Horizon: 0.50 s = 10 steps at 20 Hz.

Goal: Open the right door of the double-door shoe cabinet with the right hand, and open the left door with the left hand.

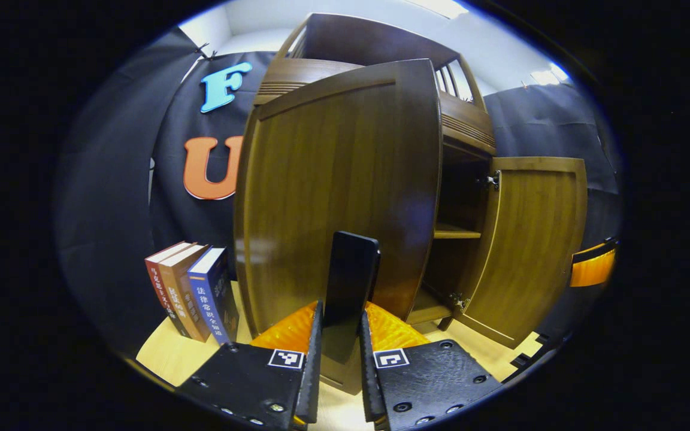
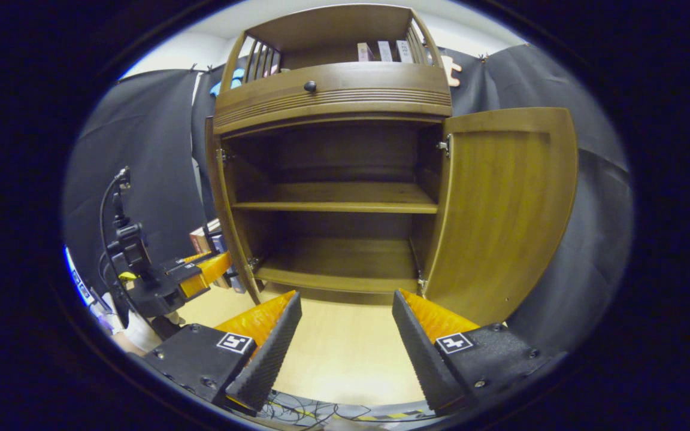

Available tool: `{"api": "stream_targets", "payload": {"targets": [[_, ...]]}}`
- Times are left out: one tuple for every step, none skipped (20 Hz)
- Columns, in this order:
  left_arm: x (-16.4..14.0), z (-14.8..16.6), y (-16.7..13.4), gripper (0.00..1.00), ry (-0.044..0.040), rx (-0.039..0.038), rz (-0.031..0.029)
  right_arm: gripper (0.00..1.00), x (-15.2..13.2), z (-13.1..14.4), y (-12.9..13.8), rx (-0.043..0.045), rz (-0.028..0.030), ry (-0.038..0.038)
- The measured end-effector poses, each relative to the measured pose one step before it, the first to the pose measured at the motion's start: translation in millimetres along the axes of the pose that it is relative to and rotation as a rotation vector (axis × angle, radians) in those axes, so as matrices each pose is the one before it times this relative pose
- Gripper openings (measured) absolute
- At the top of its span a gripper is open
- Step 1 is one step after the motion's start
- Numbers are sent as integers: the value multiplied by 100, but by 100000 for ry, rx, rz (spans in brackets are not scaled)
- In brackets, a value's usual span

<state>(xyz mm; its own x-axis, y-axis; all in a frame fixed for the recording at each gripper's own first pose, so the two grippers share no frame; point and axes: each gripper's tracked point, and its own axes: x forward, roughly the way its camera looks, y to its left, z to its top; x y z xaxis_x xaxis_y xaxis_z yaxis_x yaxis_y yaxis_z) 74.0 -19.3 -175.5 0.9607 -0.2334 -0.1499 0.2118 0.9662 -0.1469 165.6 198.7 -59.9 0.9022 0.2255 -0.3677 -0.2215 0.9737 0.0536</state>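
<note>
Left hand-held gripper (image 1: pixel 341 353) is clamped on the dark handle (image 1: pixel 351 281) of the left door (image 1: pixel 339 197), swung wide; right hand-held gripper (image 2: pixel 345 335) hangs spread apart, gripping nothing. Right door (image 2: pixel 504 209) stands open at three o'clock of the shoe cabinet (image 2: pixel 333 96). Two doors, two inner shelves, three books (image 1: pixel 192 287) at eight o'clock on the surface (image 2: pixel 339 353).

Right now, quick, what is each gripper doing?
Left gripper: closed on the dark flat handle of the brown wooden left door.
Right gripper: open, holding nothing.

Left door (image 1: pixel 333 197) blocks most of the cabinet interior in left gripper view. Handle's (image 1: pixel 351 281) lower end sits behind the gripper fingers (image 1: pixel 312 359). Book spines (image 1: pixel 207 302) unreadable. Right gripper view: left door edge-on, face not visible.
</note>
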Motion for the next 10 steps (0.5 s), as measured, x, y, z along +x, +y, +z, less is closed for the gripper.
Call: {"api": "stream_targets", "payload": {"targets": [[-443,-69,499,28,121,-635,653,96,-3,-90,202,265,711,10],[-503,-74,563,36,262,-900,622,96,-1,-129,213,317,710,195],[-448,9,410,36,406,-1041,407,96,45,-76,221,303,889,271],[-412,19,508,28,113,-989,526,96,244,-73,499,409,1054,341],[-239,39,482,28,442,449,1409,96,184,18,400,332,941,242],[-1036,133,448,20,-1322,1614,1531,96,-24,-82,106,-34,526,158],[156,49,674,13,27,2457,478,96,36,-56,162,-258,505,158],[-313,-13,438,12,-264,2366,356,96,-23,-51,197,-281,571,-9],[-642,43,712,12,-95,1928,2354,96,16,-90,216,-321,418,38],[28,-85,551,9,-741,1352,1012,96,-39,-15,154,-210,373,81]]}}
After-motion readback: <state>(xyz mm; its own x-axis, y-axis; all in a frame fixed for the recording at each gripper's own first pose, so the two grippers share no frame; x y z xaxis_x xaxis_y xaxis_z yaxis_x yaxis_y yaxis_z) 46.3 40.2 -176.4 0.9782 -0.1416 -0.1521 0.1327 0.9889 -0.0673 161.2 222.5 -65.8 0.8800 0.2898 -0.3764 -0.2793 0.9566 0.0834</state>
